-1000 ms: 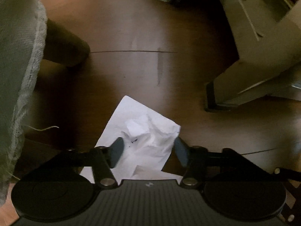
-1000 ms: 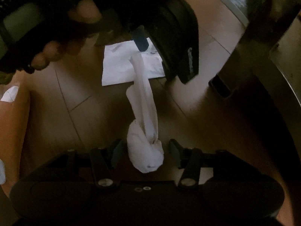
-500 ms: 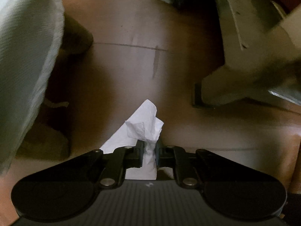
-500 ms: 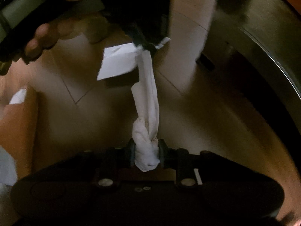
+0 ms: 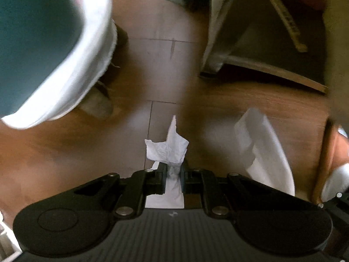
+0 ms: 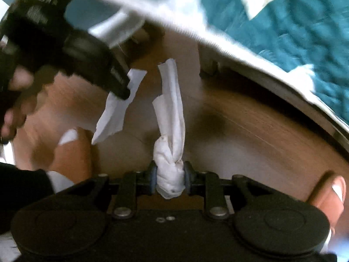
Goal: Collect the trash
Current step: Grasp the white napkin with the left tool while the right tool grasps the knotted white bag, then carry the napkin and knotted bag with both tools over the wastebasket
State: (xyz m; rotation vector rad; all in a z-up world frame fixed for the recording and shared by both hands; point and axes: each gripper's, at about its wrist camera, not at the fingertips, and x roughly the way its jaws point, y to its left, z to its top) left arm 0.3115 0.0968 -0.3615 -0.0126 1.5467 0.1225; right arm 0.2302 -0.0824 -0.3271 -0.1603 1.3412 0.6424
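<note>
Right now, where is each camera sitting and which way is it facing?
Left wrist: on the left gripper, looking down at the wooden floor; its fingers pinch a crumpled tissue.
Right wrist: on the right gripper, aimed steeply down; it clamps a knotted white rag, with a hand at left.
Shared: the tissue, the rag, the floor, and the teal, white-edged bedding.
</note>
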